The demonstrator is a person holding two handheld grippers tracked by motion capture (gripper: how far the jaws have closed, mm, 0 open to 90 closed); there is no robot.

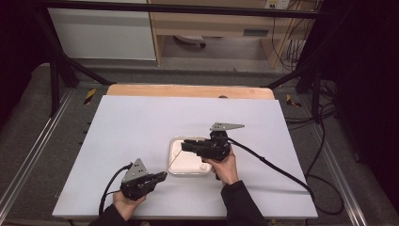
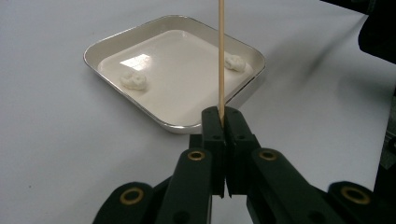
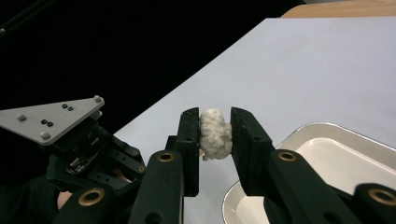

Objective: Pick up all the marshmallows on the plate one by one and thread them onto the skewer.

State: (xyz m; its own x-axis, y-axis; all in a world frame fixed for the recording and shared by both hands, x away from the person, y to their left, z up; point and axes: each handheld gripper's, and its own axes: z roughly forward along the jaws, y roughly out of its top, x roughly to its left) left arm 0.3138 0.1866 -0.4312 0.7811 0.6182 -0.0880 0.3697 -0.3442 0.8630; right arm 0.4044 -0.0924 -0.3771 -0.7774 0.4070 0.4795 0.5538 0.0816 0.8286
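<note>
currently the right gripper pinches a white lump between its jaws, held above the near edge of the tray. the left gripper is pressed together on a thin wooden skewer, whose long axis runs straight out from the jaws, its far end toward the tray and the right gripper. the lump lies ahead of that far end; judged next: align lump with skewer axis. two more lumps rest in the tray.
</note>
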